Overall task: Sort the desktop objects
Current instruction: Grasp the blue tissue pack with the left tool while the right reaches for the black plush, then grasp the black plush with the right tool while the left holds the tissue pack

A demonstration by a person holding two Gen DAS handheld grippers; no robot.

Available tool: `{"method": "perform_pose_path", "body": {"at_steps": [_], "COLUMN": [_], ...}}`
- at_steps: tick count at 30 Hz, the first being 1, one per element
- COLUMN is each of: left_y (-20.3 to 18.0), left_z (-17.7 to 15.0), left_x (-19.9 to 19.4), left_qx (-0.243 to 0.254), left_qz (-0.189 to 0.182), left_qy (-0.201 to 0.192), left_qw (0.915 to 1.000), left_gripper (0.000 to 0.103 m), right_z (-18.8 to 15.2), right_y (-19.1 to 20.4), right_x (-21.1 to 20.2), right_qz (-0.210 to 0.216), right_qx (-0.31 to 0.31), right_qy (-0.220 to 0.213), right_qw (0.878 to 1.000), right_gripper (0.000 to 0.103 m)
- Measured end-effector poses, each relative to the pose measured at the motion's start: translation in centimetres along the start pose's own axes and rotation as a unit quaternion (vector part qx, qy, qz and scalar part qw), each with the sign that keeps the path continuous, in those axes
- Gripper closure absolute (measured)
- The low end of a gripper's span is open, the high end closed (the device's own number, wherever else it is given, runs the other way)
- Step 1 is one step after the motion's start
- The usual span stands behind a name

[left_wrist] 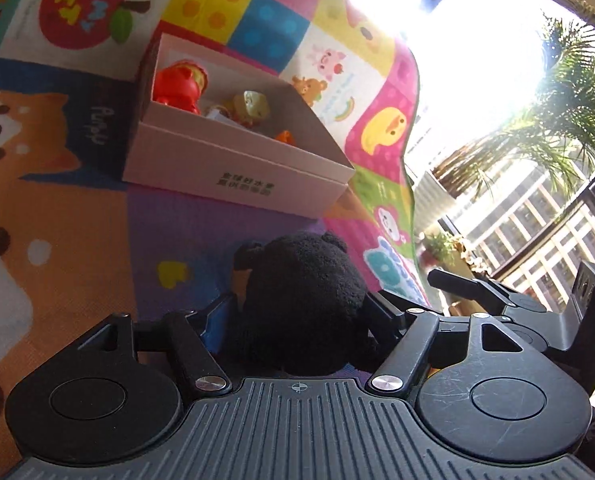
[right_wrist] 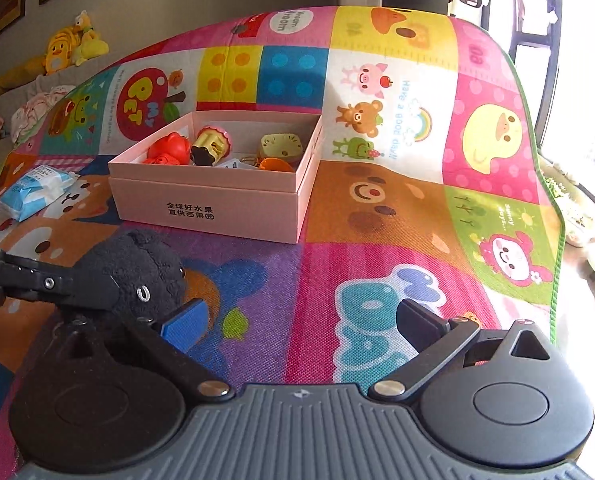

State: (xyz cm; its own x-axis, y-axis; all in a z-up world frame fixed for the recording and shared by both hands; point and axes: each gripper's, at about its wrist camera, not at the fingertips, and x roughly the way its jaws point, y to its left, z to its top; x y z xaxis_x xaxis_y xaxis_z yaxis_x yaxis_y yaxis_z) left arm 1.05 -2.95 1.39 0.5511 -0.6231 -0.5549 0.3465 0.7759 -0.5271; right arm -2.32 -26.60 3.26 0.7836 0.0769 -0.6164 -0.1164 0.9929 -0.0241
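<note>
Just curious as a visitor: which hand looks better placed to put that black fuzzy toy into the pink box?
Left. The left gripper already has the black plush toy between its fingers, facing the pink box. The right gripper is open and empty.

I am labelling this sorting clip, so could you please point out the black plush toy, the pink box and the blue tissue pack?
black plush toy (left_wrist: 305,300), left wrist view, on its fuzzy back.
pink box (right_wrist: 205,208), right wrist view, on its front wall.
blue tissue pack (right_wrist: 35,194), right wrist view, on its top face.
</note>
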Motion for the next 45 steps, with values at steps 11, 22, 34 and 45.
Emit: {"method": "perform_pose_path", "body": {"at_steps": [11,22,34,45], "left_y": [4.7,6.3,14.7,7.7], "left_z": [1.5,1.8,6.8,2.5], "left_x": [-4.3,-7.7,-5.4,-5.1], "left_qx": [-0.025,0.032,0.050,0.101], "left_qz": [0.094,0.196,0.407,0.284], "left_qy": [-0.060,-0.114,-0.111,-0.079], "left_qw": [0.9935,0.9733,0.9054,0.9503], "left_gripper": [0.011,0.003,0.010,0.037], "right_z": [1.2,-0.6,-2.2,-2.8], "right_y": [5.3,6.7,5.7,5.3], "right_x": [-0.3,0.3,-0.4,0.1], "right_qz": [0.044,0.053,0.084,0.082], "right_qx": [-0.074,-0.137,-0.117,-0.095], "right_qy": [-0.020,0.025,0.039,0.049], "right_qw": [0.996,0.989,0.989,0.991], "right_gripper": [0.000,0.000,0.000,0.000]}}
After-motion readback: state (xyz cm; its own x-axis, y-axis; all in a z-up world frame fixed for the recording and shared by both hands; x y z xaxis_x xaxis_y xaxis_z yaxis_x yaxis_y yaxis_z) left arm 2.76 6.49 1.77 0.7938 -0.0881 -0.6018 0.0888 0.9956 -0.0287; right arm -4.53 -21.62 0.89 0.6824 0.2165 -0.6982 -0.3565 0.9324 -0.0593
